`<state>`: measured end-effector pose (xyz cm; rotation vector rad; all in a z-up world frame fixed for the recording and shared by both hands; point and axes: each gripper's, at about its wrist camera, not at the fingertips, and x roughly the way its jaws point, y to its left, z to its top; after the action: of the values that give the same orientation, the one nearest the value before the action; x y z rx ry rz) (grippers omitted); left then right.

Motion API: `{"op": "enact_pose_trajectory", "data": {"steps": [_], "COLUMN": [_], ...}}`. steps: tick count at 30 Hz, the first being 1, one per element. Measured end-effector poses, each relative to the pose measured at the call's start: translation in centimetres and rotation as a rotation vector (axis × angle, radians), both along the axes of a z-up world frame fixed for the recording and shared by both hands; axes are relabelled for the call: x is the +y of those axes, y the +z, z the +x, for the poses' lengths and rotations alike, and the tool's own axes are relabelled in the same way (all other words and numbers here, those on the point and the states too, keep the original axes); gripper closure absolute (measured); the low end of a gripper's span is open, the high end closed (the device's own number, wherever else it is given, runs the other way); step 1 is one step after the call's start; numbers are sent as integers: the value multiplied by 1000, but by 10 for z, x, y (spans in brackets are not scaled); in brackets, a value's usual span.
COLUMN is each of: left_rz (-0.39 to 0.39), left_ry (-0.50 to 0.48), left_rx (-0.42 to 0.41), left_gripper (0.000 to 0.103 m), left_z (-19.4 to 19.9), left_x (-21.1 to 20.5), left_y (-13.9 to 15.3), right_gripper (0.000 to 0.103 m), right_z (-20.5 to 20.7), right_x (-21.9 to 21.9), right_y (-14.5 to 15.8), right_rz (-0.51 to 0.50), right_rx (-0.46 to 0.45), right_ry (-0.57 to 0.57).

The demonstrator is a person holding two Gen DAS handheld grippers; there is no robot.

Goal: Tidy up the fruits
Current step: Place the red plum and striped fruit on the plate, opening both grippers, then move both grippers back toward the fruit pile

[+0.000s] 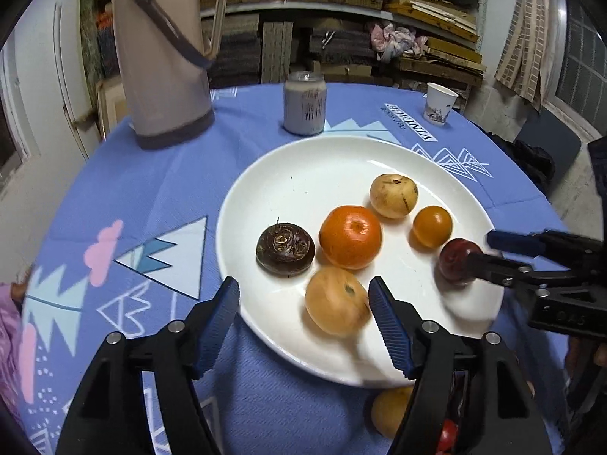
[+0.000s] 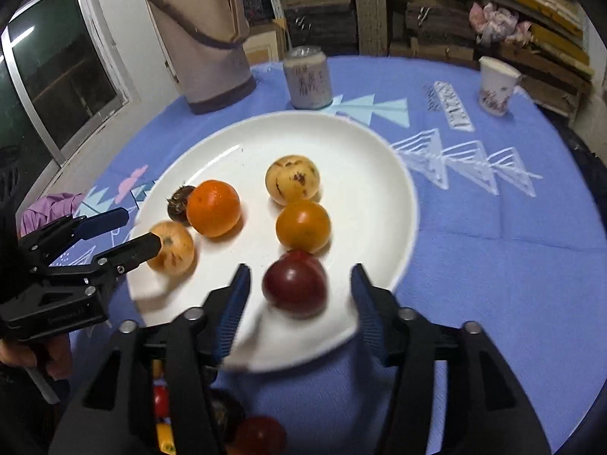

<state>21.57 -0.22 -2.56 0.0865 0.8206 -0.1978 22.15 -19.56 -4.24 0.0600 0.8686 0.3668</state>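
A round table under a blue patterned cloth [image 1: 159, 197] carries a tall beige plastic thermos jug [image 1: 163, 57] at the far edge, set back with a pale drink can [image 1: 305, 103] and a white paper cup [image 1: 439, 103], which leaves the near side free for the wide white ceramic plate [image 1: 303, 167] where the fruit is being gathered. Six pieces lie on the plate: a glossy orange mandarin [image 1: 350, 236] in the middle, a tan round fruit [image 1: 337, 301] by the near rim, a speckled yellow one [image 1: 393, 195], a dark brown water chestnut [image 1: 285, 248], a small orange fruit [image 1: 432, 225] and a dark red plum-like fruit [image 2: 296, 284]. The left gripper [image 1: 303, 322] stands open astride the tan fruit, pads clear of it; the right gripper [image 2: 299, 299] is likewise parted around the red fruit, apparently just set down, though blur makes contact hard to judge. More fruit sits off the plate near the table edge, low behind the grippers, probably waiting its turn
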Motion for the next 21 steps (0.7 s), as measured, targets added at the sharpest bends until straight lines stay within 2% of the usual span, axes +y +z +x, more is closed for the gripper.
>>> {"op": "enact_pose_trajectory", "data": {"steps": [2,4,6,9,13,17,21], "left_rz": [-5,-9,-9,-15,-36,-55,-61], "left_ry": [-5,-5,-4,-2,2,9,7], "left_rx": [-7,-9,-11,-16,-19,25,46], "left_gripper": [32,29,24,21,15,14,14], "left_z": [-10,-21,-32,-51,-73,-94,-112], "left_x": [0,1,2,5,13,25,31], "left_y": [4,7,8,8,-1,-14,-19], "right_gripper": [35,19,13,10,8,8,9], "right_z": [-15,-32,-51,-76,-108,-141,-168], "right_x": [-5,-10,-15,-18,-23,-22,-9], "right_y": [9,17,23,26,23,10,1], "right_rz": [3,5,-3,-18,20,38,-11], "right_rx": [-33,-67,-105,-123,-145,-139,-139], "right_ry": [-5,-9,-7,12,50,101,178]}}
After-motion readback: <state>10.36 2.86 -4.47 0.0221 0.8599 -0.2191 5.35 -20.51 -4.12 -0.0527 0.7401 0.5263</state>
